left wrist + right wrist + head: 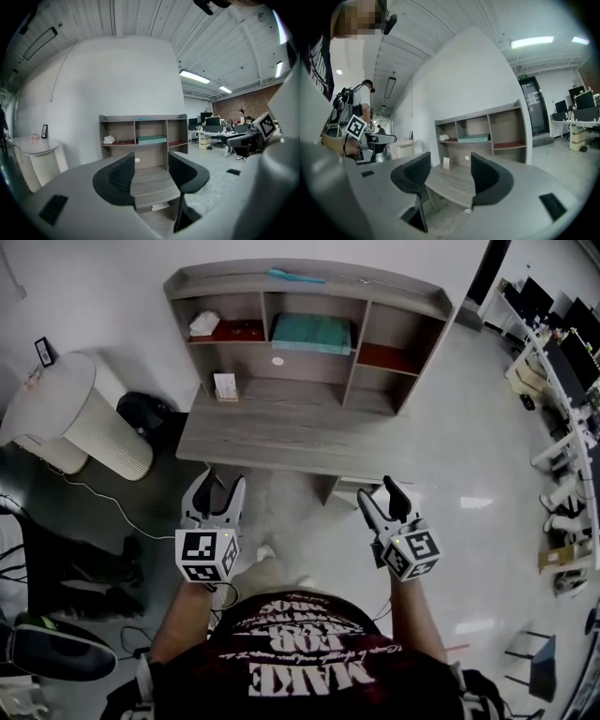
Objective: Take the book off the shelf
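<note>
A teal book [311, 334] lies flat in the middle compartment of the grey shelf unit [403, 296], which stands on the desk [272, 442]. The book also shows in the left gripper view [151, 139] and the right gripper view [473, 138]. My left gripper [214, 491] hangs in front of the desk's near edge, open and empty. My right gripper [382, 495] hovers beside it, to the right, also open with nothing between its fingers. Both point toward the shelf from well short of it.
A thin teal item [296, 277] rests on the shelf's top. A white bundle [204, 323] and glasses sit in the left compartment, and a small card stand [225, 386] is on the desk. A white round cabinet [80, 418] and black bag [145, 412] stand to the left, office desks [562, 381] to the right.
</note>
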`<state>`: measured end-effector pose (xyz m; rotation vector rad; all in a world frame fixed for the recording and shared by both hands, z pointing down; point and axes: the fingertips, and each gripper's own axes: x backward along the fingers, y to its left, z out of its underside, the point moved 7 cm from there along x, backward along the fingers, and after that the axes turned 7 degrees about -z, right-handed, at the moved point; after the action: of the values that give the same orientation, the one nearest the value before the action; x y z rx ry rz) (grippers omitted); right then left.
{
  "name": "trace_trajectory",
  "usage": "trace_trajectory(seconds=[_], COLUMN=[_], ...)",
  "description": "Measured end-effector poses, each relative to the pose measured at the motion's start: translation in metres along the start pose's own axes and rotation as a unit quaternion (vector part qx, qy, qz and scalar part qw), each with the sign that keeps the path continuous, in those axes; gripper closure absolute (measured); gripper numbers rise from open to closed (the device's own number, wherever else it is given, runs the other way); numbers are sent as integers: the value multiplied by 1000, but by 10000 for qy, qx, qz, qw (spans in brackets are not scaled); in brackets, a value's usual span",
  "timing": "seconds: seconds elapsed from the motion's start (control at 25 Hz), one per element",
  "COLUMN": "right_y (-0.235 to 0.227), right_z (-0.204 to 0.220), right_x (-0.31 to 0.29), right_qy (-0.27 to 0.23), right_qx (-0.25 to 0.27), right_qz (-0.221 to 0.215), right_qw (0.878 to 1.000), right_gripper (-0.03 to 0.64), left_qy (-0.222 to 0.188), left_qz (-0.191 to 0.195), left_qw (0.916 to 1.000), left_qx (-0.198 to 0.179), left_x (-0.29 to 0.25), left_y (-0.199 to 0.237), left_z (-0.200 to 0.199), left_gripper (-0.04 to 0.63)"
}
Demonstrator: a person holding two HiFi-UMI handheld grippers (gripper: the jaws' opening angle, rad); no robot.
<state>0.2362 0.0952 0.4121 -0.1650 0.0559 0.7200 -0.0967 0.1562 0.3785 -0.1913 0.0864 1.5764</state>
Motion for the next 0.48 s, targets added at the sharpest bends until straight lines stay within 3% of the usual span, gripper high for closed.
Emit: trace_trajectory(seconds=[0.24,0.48], right_y=[-8,-26], right_z=[6,-5], right_x=[-24,-55], right_qy=[70,120], right_qx=[-103,-46], right_qz=[-102,-103], right_qw=[9999,9999], right_gripper=[350,348], left_qy=[150,-50], left_qz=[-21,-45], left_qw=[9999,10000], left_qx=[-27,57], left_x=[-16,-47], left_y=[2,12], left_z=[10,-2], left_gripper=[380,380])
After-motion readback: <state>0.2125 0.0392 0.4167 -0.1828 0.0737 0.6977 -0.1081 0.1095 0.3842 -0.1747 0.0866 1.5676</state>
